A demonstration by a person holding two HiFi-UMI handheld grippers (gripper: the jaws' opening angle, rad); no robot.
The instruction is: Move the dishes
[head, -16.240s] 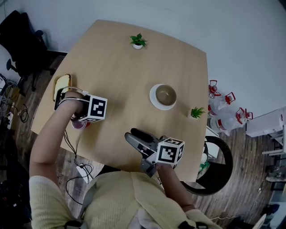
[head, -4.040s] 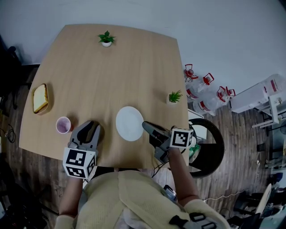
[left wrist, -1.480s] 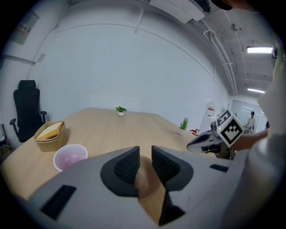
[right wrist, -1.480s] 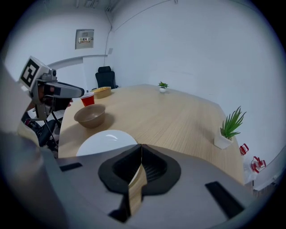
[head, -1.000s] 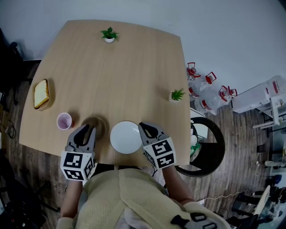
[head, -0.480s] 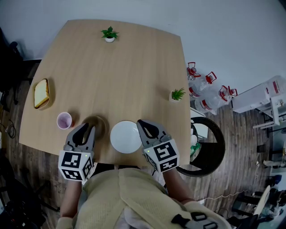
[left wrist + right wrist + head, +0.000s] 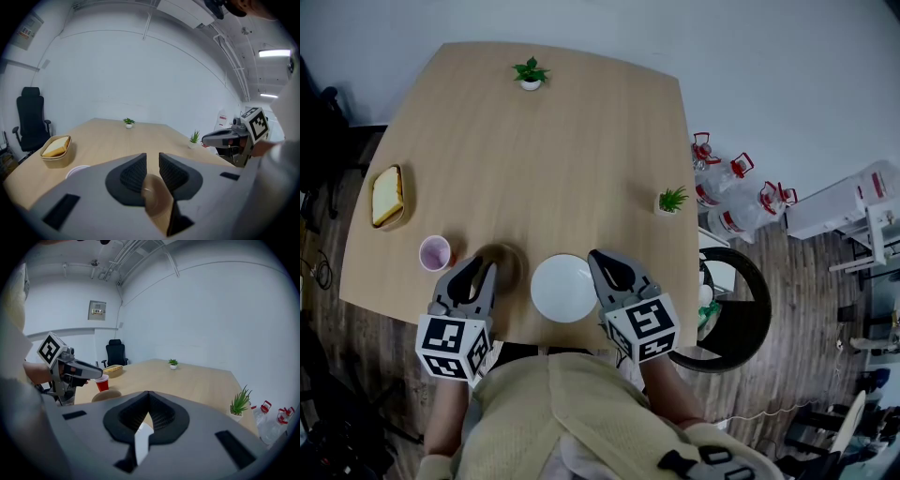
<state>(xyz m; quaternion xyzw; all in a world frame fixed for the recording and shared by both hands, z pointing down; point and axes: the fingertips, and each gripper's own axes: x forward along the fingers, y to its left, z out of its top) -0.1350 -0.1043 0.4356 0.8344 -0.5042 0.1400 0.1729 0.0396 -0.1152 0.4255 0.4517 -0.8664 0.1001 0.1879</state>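
The white plate point(image 7: 565, 289) sits at the near edge of the table point(image 7: 534, 159), its right rim pinched in the fully closed right gripper point(image 7: 602, 263). Just to its left, the brown bowl point(image 7: 502, 262) has its near rim clamped by the left gripper point(image 7: 483, 270), jaws only narrowly apart. A cup point(image 7: 435, 253) stands further left, and a bread basket point(image 7: 386, 198) beyond it.

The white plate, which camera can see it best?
The head view: the whole round white plate shows, with the right gripper shut on its rim. The right gripper view shows only a white sliver between the shut jaws. The left gripper view does not show it.
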